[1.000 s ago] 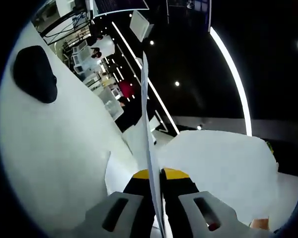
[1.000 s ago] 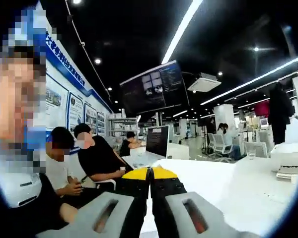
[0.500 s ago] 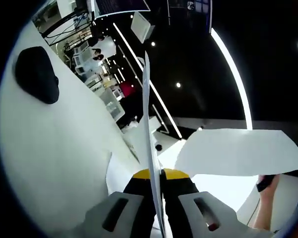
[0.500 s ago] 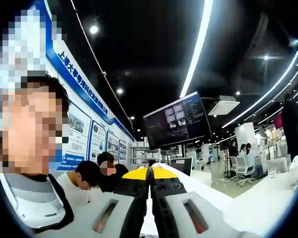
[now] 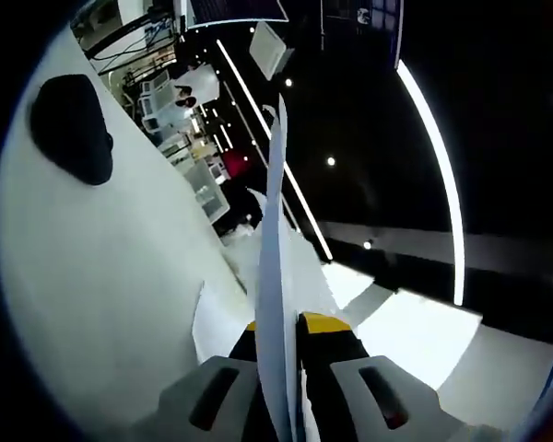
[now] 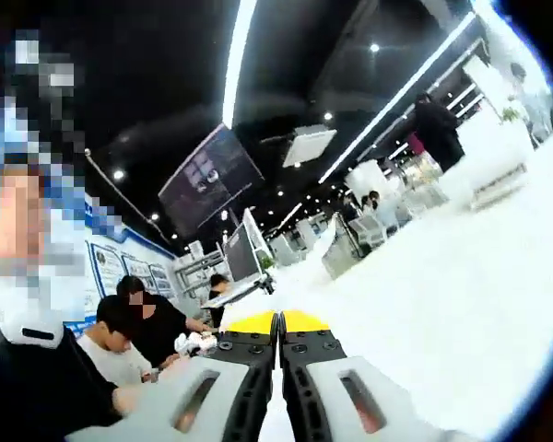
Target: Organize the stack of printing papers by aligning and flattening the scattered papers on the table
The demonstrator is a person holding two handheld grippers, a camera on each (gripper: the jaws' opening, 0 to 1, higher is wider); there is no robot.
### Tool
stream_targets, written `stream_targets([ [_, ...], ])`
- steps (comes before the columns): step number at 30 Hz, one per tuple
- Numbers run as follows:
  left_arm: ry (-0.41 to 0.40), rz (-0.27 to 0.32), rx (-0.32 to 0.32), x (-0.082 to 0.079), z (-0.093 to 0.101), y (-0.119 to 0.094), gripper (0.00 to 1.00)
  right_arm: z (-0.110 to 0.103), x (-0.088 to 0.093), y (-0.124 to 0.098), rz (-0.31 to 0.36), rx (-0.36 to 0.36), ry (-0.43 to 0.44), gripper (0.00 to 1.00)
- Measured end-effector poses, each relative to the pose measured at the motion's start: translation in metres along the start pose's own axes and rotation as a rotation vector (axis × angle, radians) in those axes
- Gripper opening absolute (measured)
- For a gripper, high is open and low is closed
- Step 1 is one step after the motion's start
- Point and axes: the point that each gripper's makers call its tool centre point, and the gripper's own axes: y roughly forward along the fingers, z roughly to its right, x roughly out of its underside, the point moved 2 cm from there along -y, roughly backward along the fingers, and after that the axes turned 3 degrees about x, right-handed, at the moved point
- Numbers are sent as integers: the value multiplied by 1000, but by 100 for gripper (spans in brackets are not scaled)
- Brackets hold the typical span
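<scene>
My left gripper (image 5: 281, 322) is shut on white printing papers (image 5: 273, 230), which I see edge-on, rising from the jaws toward the ceiling. One more white sheet (image 5: 217, 322) lies on the white table (image 5: 101, 276) just left of the jaws. A further white sheet or patch (image 5: 415, 336) lies low on the right. My right gripper (image 6: 278, 319) has its yellow-tipped jaws pressed together over the white table (image 6: 461, 276). A thin white sliver of paper (image 6: 273, 422) shows between the jaw bodies; the rest of that sheet is hidden.
A black rounded object (image 5: 71, 129) rests on the table at the far left. Seated people (image 6: 152, 318) work at a desk with a monitor (image 6: 241, 258) beyond the right gripper. A large screen (image 6: 207, 175) hangs overhead. More desks and people stand farther back.
The wide sheet held up at the right of the left gripper view has dropped out of that spot. The right gripper view has swung from the ceiling down over the table.
</scene>
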Motion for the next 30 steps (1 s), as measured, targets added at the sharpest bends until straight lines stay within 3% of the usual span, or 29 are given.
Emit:
stream_targets([
  [1, 0, -5, 2, 1, 1, 0, 6, 11, 9, -3, -27, 15, 42, 0],
  [3, 4, -16, 2, 2, 0, 1, 6, 17, 22, -6, -95, 29, 40, 0],
  [8, -4, -27, 4, 3, -3, 3, 7, 21, 27, -9, -137, 28, 54, 0],
  [21, -58, -44, 13, 3, -4, 3, 9, 23, 43, -8, -182, 13, 13, 0],
  [30, -117, -48, 21, 3, -4, 4, 16, 14, 48, -4, -209, -49, 15, 0],
])
